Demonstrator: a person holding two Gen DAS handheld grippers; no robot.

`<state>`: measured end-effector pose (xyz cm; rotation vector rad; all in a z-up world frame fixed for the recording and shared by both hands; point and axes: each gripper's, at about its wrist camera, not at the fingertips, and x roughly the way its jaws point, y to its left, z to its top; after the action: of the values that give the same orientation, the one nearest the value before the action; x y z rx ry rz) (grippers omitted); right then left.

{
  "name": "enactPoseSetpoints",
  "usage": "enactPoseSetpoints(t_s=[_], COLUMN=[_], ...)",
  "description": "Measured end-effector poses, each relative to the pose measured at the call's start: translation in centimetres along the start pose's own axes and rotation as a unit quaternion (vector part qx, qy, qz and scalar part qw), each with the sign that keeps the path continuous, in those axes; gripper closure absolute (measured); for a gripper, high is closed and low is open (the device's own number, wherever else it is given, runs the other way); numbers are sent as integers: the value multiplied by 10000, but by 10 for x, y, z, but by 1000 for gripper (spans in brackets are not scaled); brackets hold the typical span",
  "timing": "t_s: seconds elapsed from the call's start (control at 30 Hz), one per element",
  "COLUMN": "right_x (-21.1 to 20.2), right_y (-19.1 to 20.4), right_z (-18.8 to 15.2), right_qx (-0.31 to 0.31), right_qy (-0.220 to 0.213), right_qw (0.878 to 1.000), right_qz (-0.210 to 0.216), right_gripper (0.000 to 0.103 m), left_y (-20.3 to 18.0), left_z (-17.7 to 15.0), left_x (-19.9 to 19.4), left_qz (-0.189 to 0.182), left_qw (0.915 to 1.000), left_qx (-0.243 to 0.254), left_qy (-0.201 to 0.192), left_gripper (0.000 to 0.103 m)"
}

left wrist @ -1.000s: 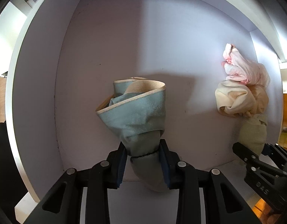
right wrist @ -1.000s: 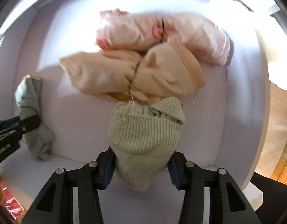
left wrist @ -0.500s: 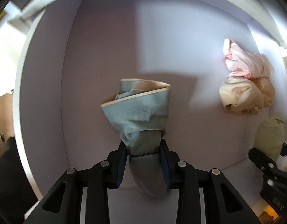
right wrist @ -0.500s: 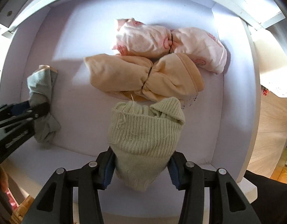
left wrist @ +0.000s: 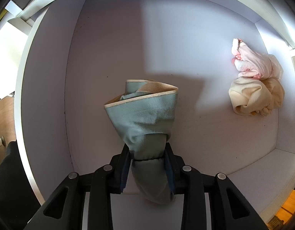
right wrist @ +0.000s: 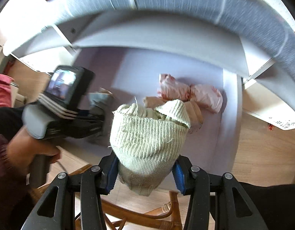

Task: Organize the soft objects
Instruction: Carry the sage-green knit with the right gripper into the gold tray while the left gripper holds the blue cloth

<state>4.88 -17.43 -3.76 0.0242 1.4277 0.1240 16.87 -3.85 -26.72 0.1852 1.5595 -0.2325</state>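
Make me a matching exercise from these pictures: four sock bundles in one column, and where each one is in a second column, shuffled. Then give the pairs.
Things
1. blue-green sock bundle
2. cream knitted sock bundle
3. pink sock bundle
4. peach sock bundle

Places
A. lying in the white drawer, farthest from the camera
B. clamped in the right gripper
C. lying in the drawer, touching the pink one
D. clamped in the left gripper

Pairs: 1-D, 2-B, 3-A, 4-C

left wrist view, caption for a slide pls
Left gripper clamps a blue-green sock bundle inside a white drawer.
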Motion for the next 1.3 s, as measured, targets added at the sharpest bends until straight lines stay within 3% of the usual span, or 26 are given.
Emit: enactPoseSetpoints(t_s=[0.37,0.57,0.63,0.77,1.0,1.2,1.3], right_x=[-128,-166,-172,-163,-113,-82,-67], right_y=[4,-7,-9,-17,-47,-60,-65], right_z=[39,108,133,185,272,320,337], right_qx=[-156,-66,-45,-18,392,572,645], right_qy=[-1320,-1823,-1924,-2062,-1540,-1465,-1432], right_qw=[9905,9814,9800,9780,9873,9874,9867], right_qz=[343,599,511,309,-29,-157,-413], right_gripper=[54,54,54,54,54,54,52], left_y=[-6,-12,-16,-19,-18,-13,-10], left_z=[3,2,2,2,3,4,5], left_x=[2,12,17,23,29,34,34], left_qz=[54,42,34,28,-13,-63,-88], left_qw=[10000,10000,10000,10000,10000,9999,9999], left_qx=[49,46,42,36,-5,-61,-96], left_qy=[2,5,11,29,53,87,88], left_gripper=[70,70,70,70,70,70,70])
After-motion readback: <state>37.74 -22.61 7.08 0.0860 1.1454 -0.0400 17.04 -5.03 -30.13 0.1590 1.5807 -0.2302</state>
